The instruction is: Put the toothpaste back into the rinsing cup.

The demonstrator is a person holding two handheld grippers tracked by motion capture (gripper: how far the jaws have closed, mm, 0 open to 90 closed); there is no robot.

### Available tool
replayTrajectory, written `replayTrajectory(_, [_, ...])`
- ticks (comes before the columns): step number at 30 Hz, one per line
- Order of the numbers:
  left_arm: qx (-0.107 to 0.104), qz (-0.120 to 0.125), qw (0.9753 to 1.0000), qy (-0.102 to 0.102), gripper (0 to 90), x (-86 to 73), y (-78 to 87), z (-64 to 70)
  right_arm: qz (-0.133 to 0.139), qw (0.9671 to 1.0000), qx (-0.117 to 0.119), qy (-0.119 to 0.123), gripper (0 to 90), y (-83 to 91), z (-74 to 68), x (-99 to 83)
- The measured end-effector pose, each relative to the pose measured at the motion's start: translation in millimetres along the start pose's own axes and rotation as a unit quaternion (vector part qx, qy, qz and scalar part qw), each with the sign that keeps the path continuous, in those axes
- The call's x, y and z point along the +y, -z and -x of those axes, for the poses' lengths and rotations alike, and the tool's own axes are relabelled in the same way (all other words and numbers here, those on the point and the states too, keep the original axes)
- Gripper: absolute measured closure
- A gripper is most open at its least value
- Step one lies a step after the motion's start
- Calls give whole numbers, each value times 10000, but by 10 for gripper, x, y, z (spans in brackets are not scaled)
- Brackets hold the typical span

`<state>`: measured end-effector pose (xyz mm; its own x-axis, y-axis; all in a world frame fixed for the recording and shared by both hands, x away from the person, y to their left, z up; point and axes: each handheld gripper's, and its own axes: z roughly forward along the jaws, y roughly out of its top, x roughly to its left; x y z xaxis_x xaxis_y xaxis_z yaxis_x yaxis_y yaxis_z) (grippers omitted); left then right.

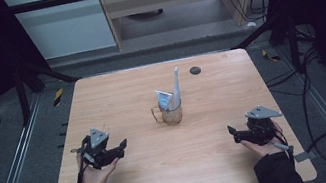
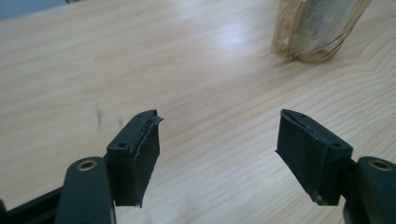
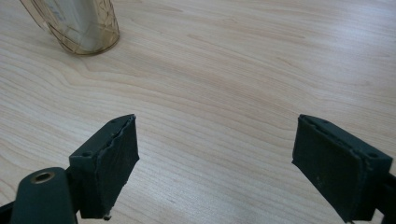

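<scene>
A clear amber glass mug (image 1: 171, 113) stands upright near the middle of the wooden table (image 1: 121, 94). In it stand a white toothbrush (image 1: 176, 83) and a toothpaste tube (image 1: 165, 99). My left gripper (image 1: 122, 146) rests low at the front left, held in a hand, jaws wide open and empty. My right gripper (image 1: 232, 132) sits at the front right, also open and empty. The mug's base appears at the top right of the left gripper view (image 2: 313, 28) and at the top left of the right gripper view (image 3: 79, 23). Both grippers (image 2: 219, 140) (image 3: 215, 158) point toward the mug from a distance.
A small black round disc (image 1: 195, 70) lies near the table's far edge. Bare wood stretches between the grippers and the mug. Cables (image 1: 314, 95) run on the floor to the right, and metal frame legs (image 1: 41, 75) stand beyond the far corners.
</scene>
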<state>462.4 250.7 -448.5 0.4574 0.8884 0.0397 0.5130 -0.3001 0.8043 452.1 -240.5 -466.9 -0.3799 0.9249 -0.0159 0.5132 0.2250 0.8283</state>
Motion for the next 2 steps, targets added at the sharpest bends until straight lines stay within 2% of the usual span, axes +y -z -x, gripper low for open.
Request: replayTrajectory(2, [24, -135, 9998, 108, 286, -97, -8, -74, -52, 10000, -13, 0, 139, -8, 0, -10])
